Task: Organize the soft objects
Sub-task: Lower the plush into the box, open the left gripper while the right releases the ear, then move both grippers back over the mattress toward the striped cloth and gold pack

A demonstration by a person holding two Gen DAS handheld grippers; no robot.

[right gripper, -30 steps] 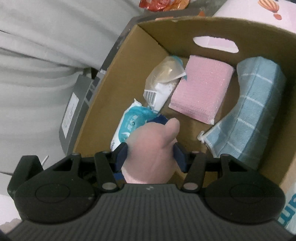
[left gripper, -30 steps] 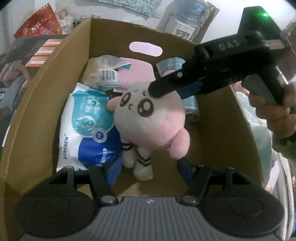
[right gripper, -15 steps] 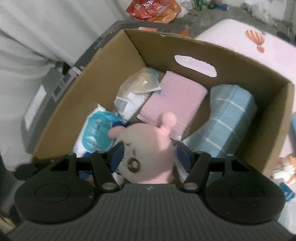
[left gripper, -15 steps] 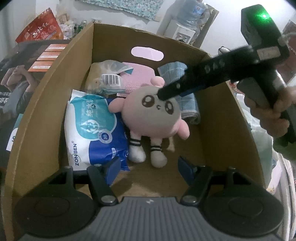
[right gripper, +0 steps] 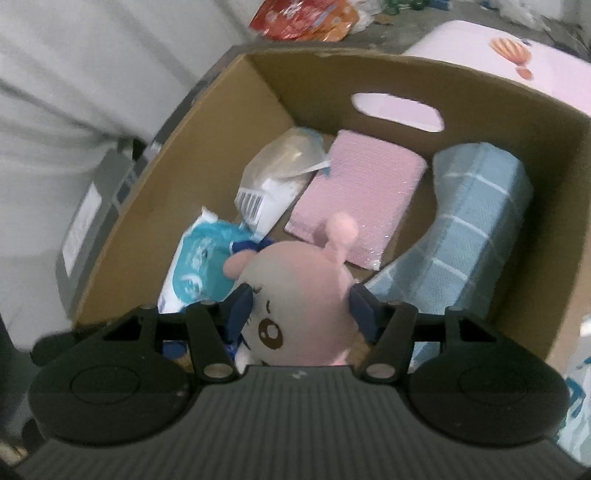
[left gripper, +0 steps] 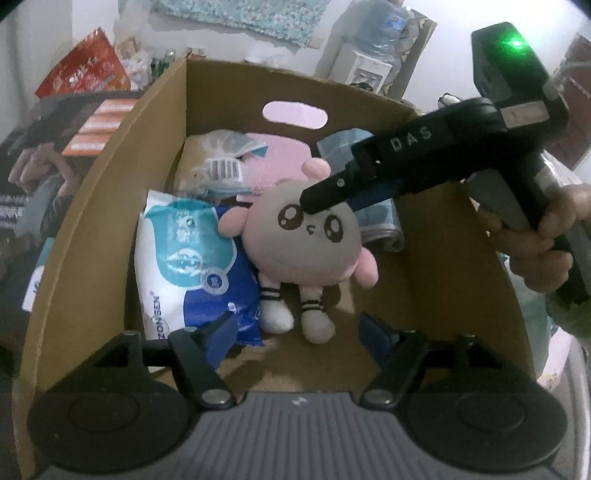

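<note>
Both jaws stand open: left gripper [left gripper: 295, 334] has been opening, empty; right gripper [right gripper: 300, 309] straddles the plush toy [left gripper: 306, 236], pink, big-eyed, striped socks. "ZONSEN" pack [left gripper: 188, 258] at nine o'clock.

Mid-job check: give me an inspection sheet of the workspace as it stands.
Surface: cardboard box, floor partly bare.
Job's things: pink plush, wipes pack, blue towel, pink pad, clear bag, all in box.
Clutter: red snack bag outside.
Grippers: right tongs astride plush head, contact unclear; left tongs open, empty, just widened.
Cables: nothing seen.
Surroundings: water bottles, grey case.
</note>
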